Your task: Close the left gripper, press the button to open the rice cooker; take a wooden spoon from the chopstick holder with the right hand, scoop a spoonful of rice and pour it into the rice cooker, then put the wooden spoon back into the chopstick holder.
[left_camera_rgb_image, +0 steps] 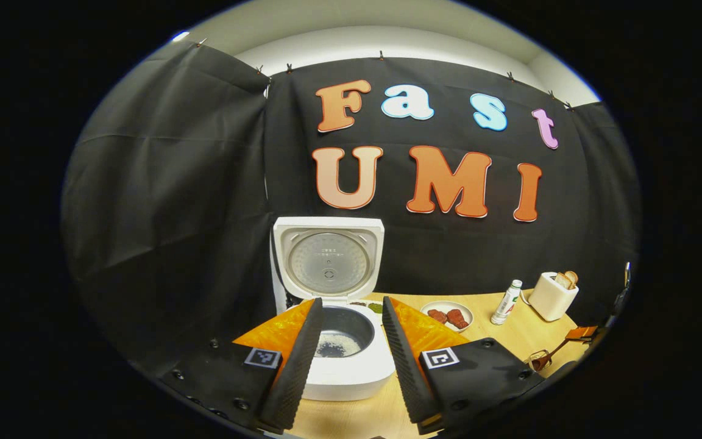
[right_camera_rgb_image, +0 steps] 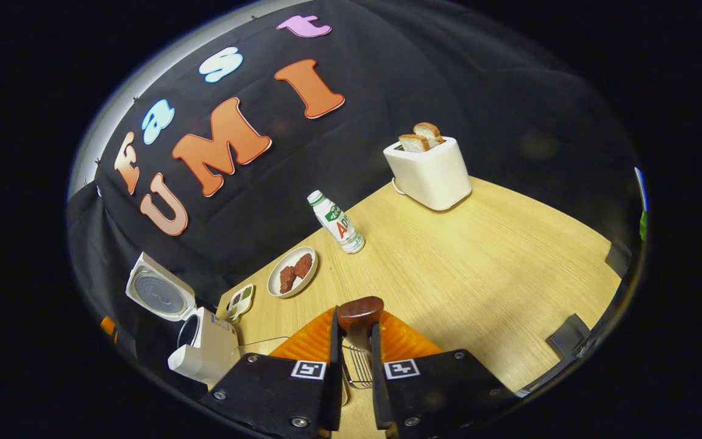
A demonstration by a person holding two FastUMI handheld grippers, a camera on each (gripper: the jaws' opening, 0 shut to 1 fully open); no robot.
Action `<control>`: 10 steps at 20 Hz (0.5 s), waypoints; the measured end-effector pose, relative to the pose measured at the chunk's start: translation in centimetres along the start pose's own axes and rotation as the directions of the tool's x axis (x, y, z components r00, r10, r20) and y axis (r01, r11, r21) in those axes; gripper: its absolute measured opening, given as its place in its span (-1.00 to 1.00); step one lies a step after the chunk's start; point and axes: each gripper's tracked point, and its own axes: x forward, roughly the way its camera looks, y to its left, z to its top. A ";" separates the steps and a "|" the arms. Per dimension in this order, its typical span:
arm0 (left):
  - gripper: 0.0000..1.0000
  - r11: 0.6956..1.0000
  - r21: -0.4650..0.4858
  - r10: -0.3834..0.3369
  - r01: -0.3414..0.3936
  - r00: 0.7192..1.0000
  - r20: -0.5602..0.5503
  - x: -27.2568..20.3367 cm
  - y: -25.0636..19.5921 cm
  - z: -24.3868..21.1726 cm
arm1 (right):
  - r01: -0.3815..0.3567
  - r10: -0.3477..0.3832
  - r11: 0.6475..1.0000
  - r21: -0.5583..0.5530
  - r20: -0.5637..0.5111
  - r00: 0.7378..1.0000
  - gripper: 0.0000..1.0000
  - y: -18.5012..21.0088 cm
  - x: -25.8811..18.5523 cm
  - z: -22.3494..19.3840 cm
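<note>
Left claw [left_camera_rgb_image: 351,329]: fingers spread wide, empty, hovering before the rice cooker.
Rice cooker [left_camera_rgb_image: 351,366]: left end of counter [left_camera_rgb_image: 509,335], lid up, rice grains in the pot.
Plate [left_camera_rgb_image: 448,315]: right of cooker, reddish pieces on it.
Bottle [left_camera_rgb_image: 506,302]: upright.
Toaster [left_camera_rgb_image: 553,296]: far right.
Right claw [right_camera_rgb_image: 354,335]: closed on wooden spoon [right_camera_rgb_image: 360,314], wire chopstick holder [right_camera_rgb_image: 357,366] just beneath.

even overhead light falls on the wooden table [right_camera_rgb_image: 479,256], bright against the dim black cloth. soft shadows sit beside the toaster [right_camera_rgb_image: 429,172] and bottle [right_camera_rgb_image: 337,223]. the open rice cooker [left_camera_rgb_image: 333,317] lid catches a pale sheen. both views are sharp at centre, while straight edges bow and smear towards the rim.
</note>
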 end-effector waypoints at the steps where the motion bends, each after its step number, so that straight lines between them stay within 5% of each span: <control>1: 0.39 1.000 -0.003 -0.013 0.013 1.000 0.000 0.2 -0.2 0.1 | 0.004 -0.004 1.000 0.001 0.019 1.000 -0.60 0.3 -0.3 0.4; 7: 0.39 0.998 -0.016 -0.058 0.058 0.998 0.010 1.3 0.0 0.3 | -0.018 0.027 0.998 -0.061 0.142 0.989 -0.67 4.7 -3.9 4.3; 10: 0.65 0.999 0.001 -0.048 0.048 0.998 0.035 1.6 1.4 0.7 | -0.077 0.095 0.992 -0.101 0.183 0.979 -0.67 8.8 -6.0 5.5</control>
